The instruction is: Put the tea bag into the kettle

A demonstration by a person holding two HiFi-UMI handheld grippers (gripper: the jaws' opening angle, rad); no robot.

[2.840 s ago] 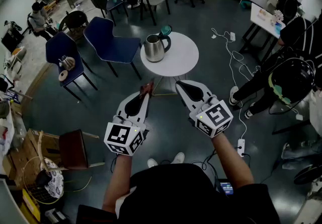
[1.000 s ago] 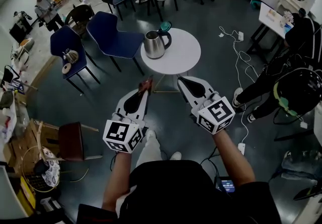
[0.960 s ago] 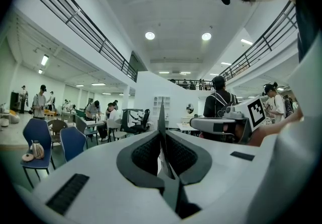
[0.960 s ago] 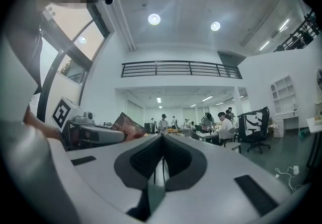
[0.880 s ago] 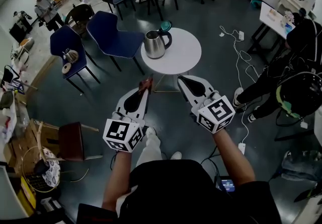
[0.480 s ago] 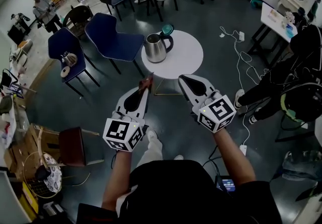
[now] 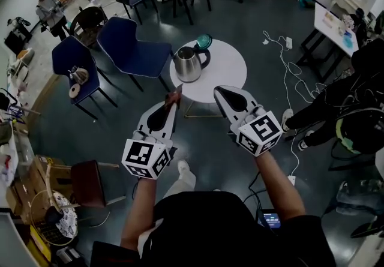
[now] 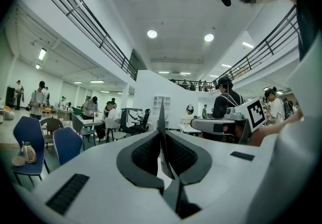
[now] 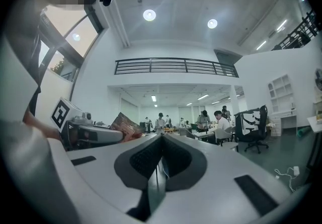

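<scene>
A steel kettle (image 7: 190, 63) stands on the left part of a round white table (image 7: 231, 68), its teal lid (image 7: 204, 41) flipped up. My left gripper (image 7: 173, 99) is shut on a reddish-brown tea bag packet (image 7: 174, 95), just short of the table's near edge and below the kettle. In the left gripper view the packet (image 8: 162, 117) shows edge-on between the shut jaws. My right gripper (image 7: 217, 89) is shut with nothing in it, its tip over the table's near rim. The right gripper view shows the packet (image 9: 127, 124) off to its left.
Two blue chairs (image 7: 135, 50) (image 7: 71, 59) stand left of the table, the farther one with a small pot on its seat. White cables (image 7: 288, 62) trail over the floor to the right. A person in black (image 7: 360, 104) is at the right. A brown chair (image 7: 87, 179) stands at lower left.
Both grippers have come closer to the table as the person steps forward. The left one still holds the tea bag packet, and the right one stays shut.
</scene>
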